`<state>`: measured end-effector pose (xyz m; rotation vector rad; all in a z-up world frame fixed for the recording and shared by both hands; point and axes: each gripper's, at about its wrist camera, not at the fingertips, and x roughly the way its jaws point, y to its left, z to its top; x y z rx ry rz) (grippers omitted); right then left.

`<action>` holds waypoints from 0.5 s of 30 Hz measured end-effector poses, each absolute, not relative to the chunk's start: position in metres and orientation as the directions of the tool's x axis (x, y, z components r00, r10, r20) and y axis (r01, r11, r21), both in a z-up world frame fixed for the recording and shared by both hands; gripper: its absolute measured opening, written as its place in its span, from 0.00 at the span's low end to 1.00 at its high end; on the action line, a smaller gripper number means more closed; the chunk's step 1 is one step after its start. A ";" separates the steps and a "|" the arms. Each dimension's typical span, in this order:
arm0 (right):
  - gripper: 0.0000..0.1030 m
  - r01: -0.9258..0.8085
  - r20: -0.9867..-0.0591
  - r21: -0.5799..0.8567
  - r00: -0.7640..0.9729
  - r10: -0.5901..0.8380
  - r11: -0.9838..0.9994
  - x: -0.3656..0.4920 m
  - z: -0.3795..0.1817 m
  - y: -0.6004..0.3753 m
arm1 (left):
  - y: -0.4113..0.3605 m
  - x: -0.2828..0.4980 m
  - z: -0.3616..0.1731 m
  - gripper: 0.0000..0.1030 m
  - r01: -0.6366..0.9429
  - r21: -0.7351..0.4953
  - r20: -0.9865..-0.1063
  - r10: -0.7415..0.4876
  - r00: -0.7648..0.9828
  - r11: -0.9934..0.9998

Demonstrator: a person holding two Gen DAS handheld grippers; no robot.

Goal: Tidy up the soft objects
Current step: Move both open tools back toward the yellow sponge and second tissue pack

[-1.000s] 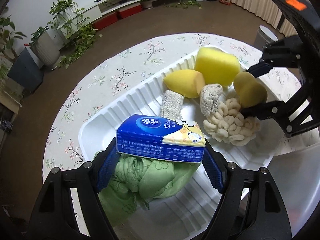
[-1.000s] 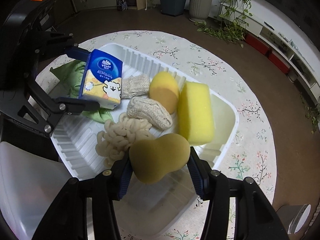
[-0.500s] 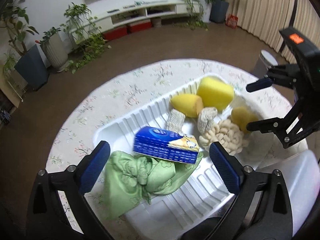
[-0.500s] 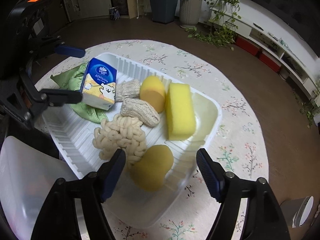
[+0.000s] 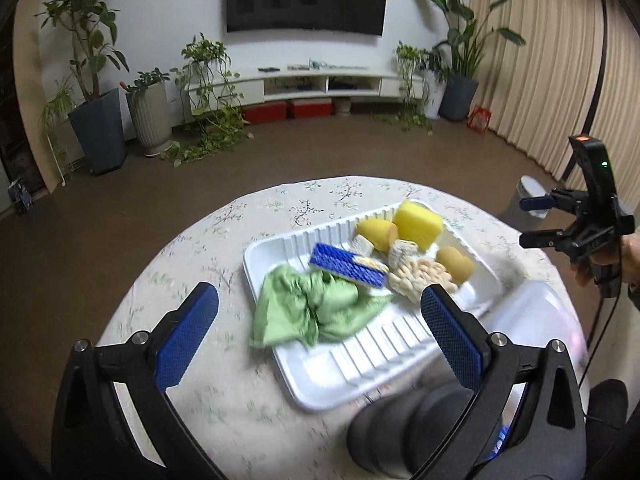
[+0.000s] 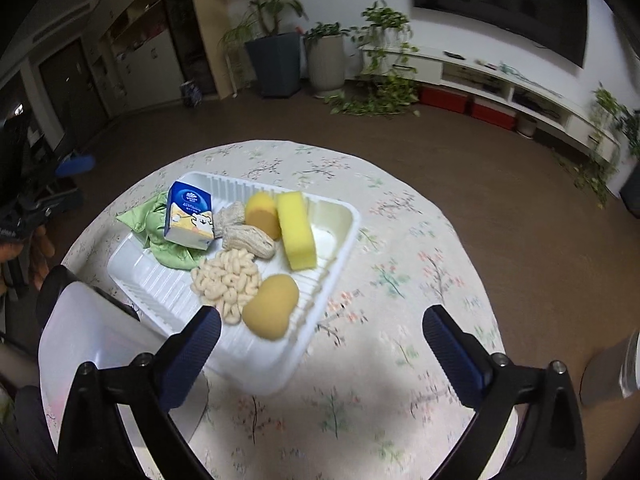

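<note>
- The left tool (image 5: 316, 328) is now standing wide and empty, having let go the tissue pack (image 5: 347, 267), which is lying on the green cloth (image 5: 308, 312) in the white tray (image 5: 360, 368).
- The right tool (image 6: 320, 344) is still opening (nothing between its jaws); the tan sponge (image 6: 271, 306) it released is resting in the tray on the tabletop (image 6: 400, 248).

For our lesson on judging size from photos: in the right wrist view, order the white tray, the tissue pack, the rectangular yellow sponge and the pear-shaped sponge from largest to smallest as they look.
1. white tray
2. rectangular yellow sponge and tissue pack: alike, unranked
3. pear-shaped sponge: close to those two and nearer the camera, so unsure
</note>
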<state>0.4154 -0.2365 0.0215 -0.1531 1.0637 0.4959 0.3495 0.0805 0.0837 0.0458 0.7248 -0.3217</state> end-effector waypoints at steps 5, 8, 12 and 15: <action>1.00 -0.406 -0.836 0.136 0.442 0.325 0.904 0.387 0.034 -0.255 | 0.085 0.298 0.076 1.00 0.280 -0.103 -0.600 -0.284 0.748 0.955; 1.00 -0.372 -0.810 0.155 0.482 0.333 0.915 0.363 0.041 -0.266 | 0.087 0.269 0.069 1.00 0.252 -0.117 -0.585 -0.272 0.764 0.961; 1.00 -0.339 -0.775 0.193 0.523 0.355 0.921 0.328 0.046 -0.275 | 0.094 0.234 0.062 1.00 0.209 -0.181 -0.568 -0.276 0.775 0.961; 1.00 -0.315 -0.746 0.245 0.543 0.385 0.917 0.297 0.044 -0.278 | 0.097 0.206 0.056 1.00 0.183 -0.216 -0.551 -0.275 0.788 0.959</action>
